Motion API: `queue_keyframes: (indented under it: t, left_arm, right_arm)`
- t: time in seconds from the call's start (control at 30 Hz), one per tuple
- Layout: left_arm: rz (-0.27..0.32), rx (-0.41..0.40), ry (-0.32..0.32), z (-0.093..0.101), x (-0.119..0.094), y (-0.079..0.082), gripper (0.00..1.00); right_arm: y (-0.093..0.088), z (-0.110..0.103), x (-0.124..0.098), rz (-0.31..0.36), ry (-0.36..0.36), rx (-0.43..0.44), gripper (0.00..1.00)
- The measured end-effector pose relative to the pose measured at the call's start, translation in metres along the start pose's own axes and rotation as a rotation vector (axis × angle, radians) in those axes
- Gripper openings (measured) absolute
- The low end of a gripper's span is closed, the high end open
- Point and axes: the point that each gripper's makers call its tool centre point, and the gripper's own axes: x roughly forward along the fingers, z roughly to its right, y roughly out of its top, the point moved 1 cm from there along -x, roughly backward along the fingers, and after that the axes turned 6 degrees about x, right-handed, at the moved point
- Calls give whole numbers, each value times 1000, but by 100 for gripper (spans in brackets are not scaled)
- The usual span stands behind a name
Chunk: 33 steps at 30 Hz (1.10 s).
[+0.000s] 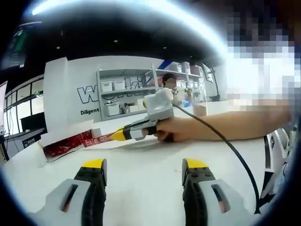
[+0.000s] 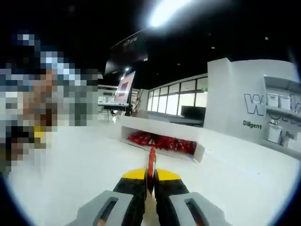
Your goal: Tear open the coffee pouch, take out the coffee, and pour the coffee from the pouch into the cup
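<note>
Pinching a red coffee pouch point(image 2: 151, 162), the right gripper point(image 2: 149, 181) may lose it; left gripper point(image 1: 144, 165) gapes wide, seemingly too far at six o'clock.

Grey grippers, yellow-tipped black jaws

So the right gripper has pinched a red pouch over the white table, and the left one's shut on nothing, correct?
Not quite: the left gripper is open, jaws wide apart over the white table, as the left gripper view shows. The right gripper is indeed shut on the red pouch.
</note>
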Motion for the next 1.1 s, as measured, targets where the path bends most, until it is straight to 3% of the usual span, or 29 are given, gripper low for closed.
queue_keyframes:
  t: [1.1]
  left_arm:
    - [-1,19,1,1,0,1,67]
  right_arm:
    - [-1,-7,-9,-7,-4,-16,7]
